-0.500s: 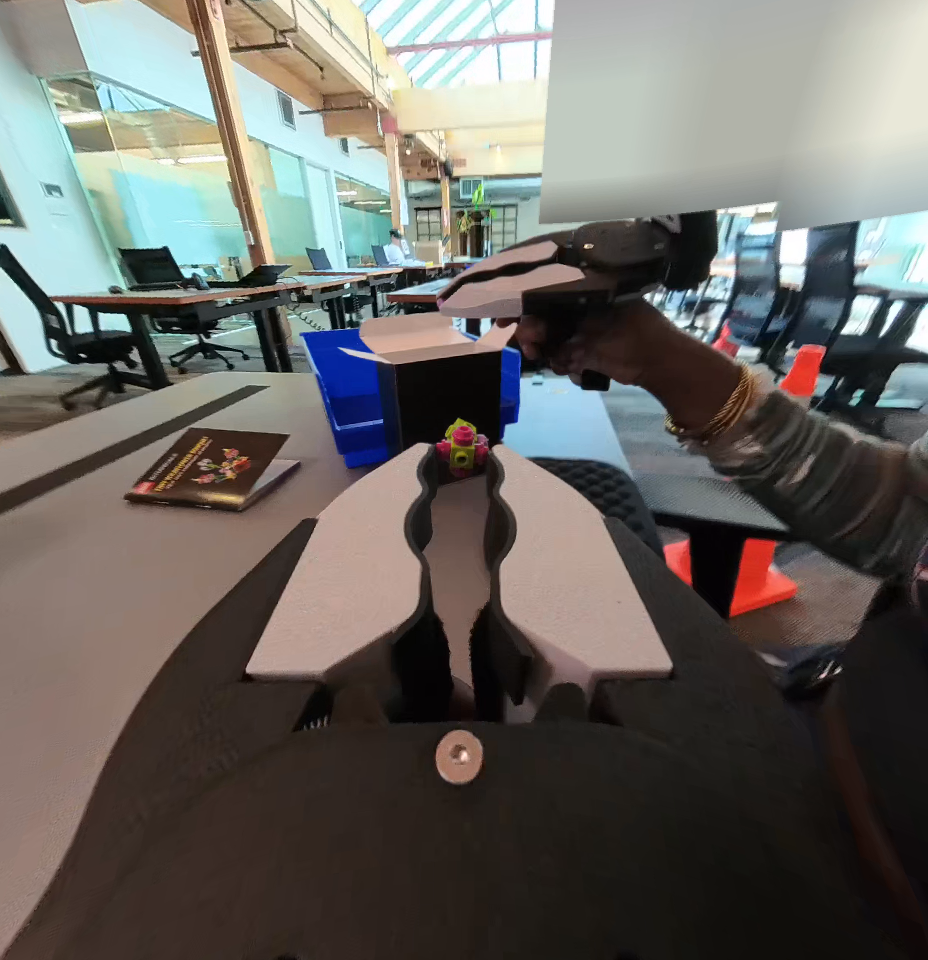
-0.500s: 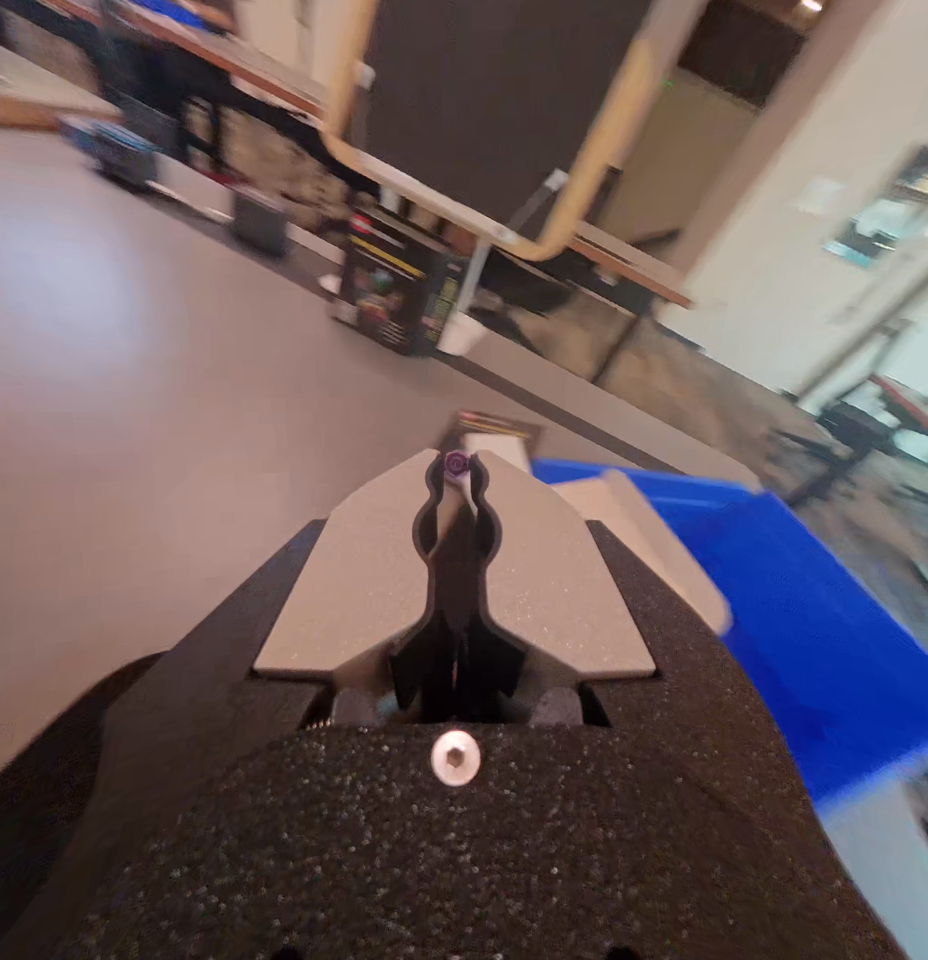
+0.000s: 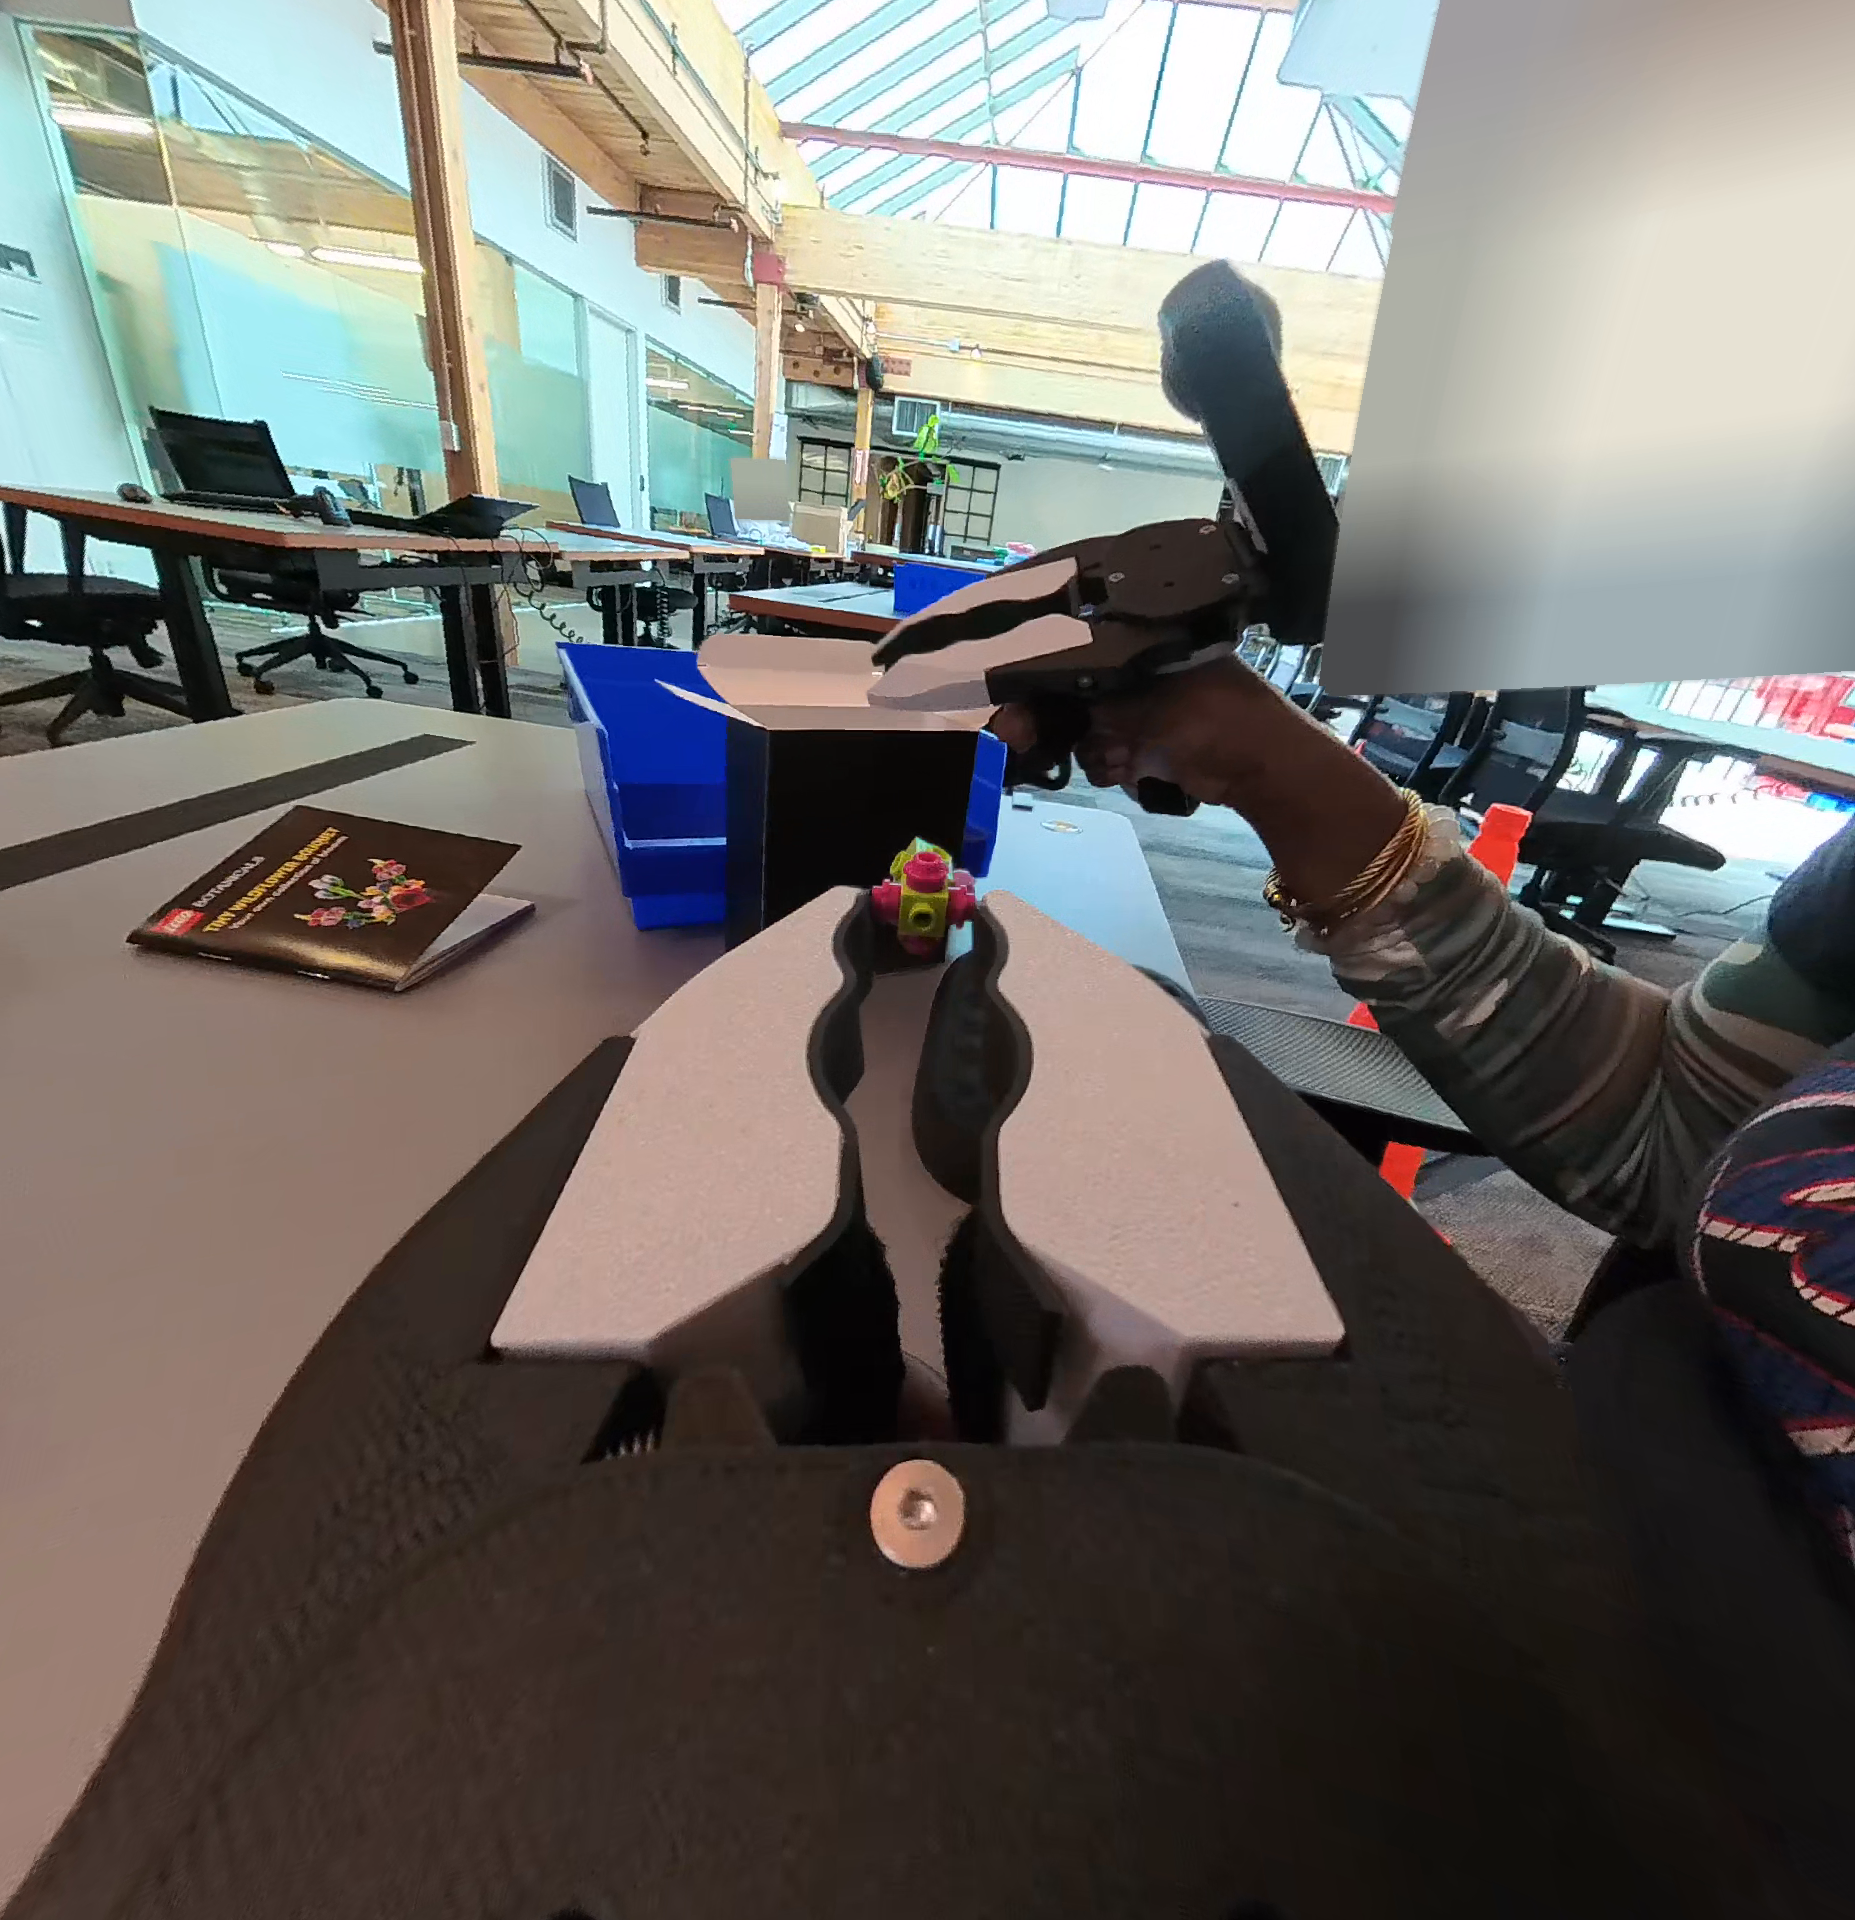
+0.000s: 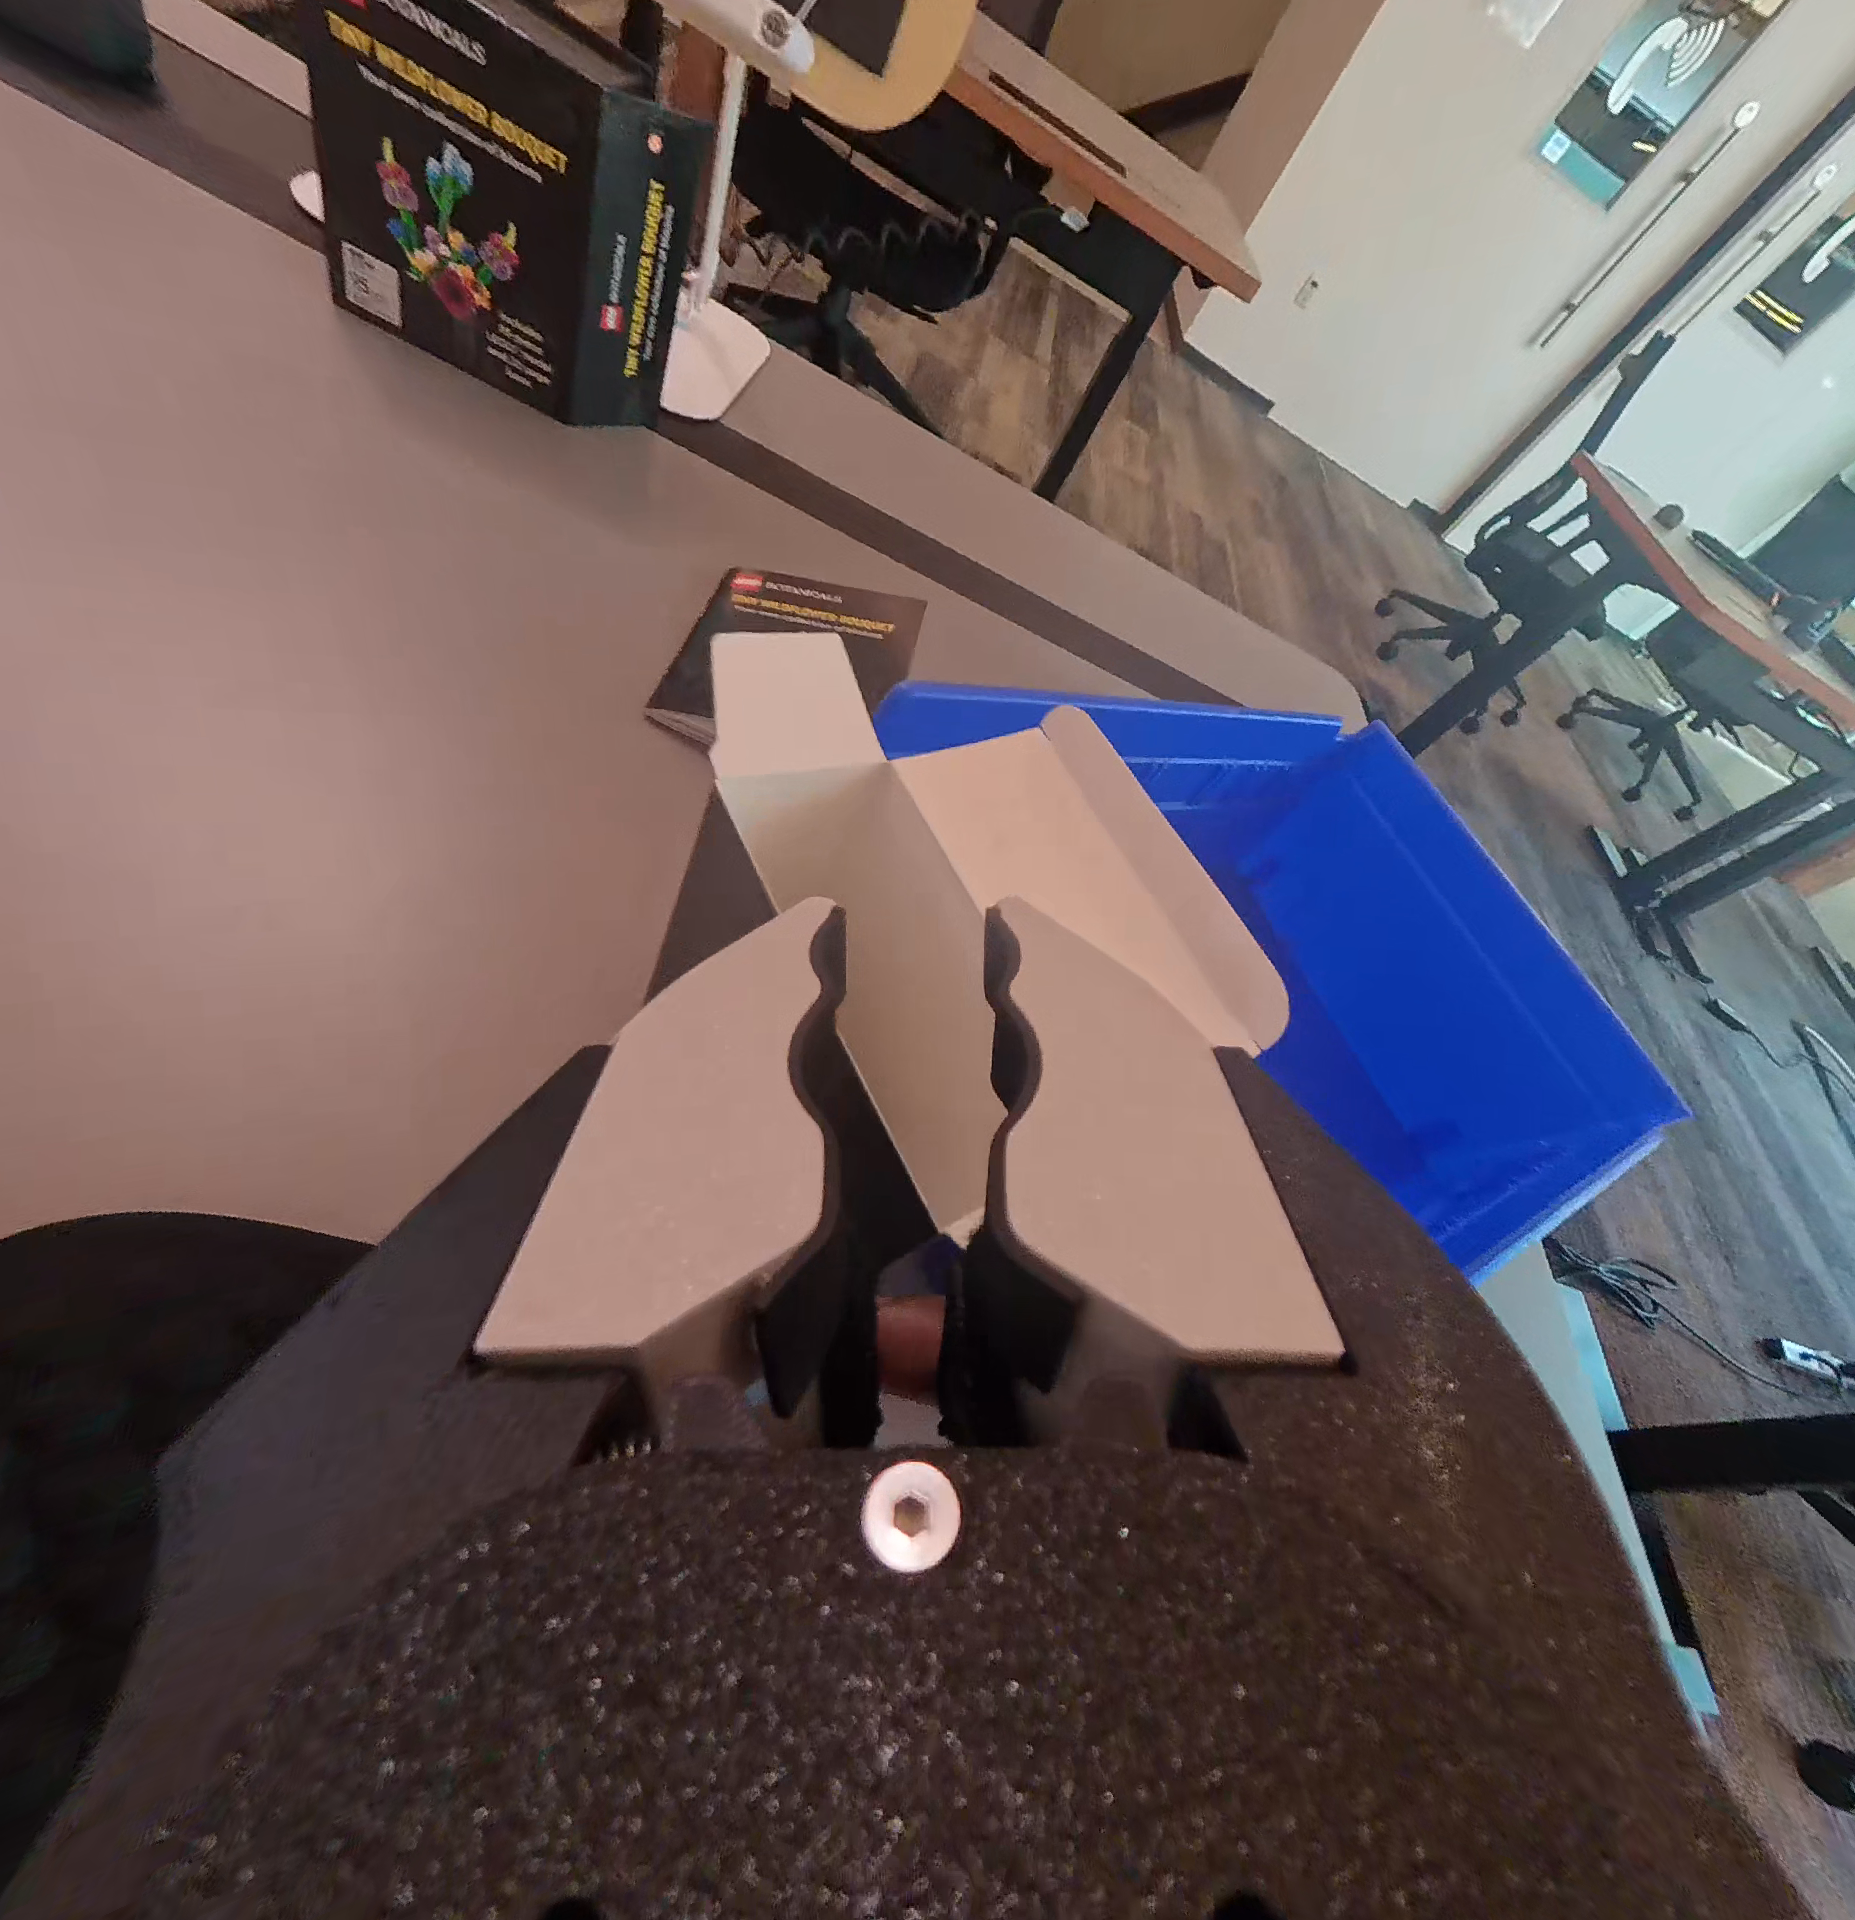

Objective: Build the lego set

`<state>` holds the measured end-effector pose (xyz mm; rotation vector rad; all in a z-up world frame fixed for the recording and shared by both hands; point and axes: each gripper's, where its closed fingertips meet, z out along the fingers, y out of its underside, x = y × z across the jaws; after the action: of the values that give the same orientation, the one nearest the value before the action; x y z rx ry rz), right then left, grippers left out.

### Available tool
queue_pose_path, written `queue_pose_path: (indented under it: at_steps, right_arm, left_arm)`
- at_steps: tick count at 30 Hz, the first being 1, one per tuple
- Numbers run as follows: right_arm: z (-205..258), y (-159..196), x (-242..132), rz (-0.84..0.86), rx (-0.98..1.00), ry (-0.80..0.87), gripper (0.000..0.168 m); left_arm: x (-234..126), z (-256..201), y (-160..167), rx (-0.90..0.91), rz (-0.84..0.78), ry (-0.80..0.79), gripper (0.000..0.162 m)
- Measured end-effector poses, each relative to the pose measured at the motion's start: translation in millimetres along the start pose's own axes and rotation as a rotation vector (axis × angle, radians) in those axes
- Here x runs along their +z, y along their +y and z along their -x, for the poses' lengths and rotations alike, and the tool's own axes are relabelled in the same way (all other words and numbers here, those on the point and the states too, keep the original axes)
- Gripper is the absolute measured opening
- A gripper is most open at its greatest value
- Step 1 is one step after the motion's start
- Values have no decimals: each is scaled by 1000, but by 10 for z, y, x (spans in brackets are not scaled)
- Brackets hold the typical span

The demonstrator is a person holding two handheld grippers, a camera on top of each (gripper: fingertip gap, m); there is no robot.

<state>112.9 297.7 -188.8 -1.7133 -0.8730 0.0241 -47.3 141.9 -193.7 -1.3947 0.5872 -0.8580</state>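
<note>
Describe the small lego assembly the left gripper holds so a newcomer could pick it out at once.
Start at the blue bin on the grey table; a black box with open flaps stands against it. In front of that box, pinched at the tips of the left gripper, is the small lego assembly. It is the only lime-green and magenta studded cluster in view, far smaller than the flat booklet lying to its left.
</note>
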Motion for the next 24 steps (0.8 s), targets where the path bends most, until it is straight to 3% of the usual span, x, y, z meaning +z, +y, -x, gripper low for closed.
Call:
queue_pose_path:
  at_steps: [3,6,9,14,18,24]
  right_arm:
    - [159,-116,-37,-93,-32,-100,27]
    - [852,-456,-307,-373,-180,-429,26]
    - [1485,-631,-646,-609,-418,-601,22]
    - [1939,-712,-727,-746,-720,-554,22]
    - [2036,-760,-679,-773,-788,-542,27]
    - [2086,-730,-708,-753,-827,-616,16]
  left_arm:
    - [-15,35,-14,-47,-10,-10,17]
    - [-14,23,-40,-191,-38,38,17]
    - [-9,-33,-69,-343,-67,122,18]
    - [-4,-104,-79,-463,-76,208,18]
    - [6,-200,-52,-516,-40,282,17]
    - [10,-265,-22,-492,1,308,17]
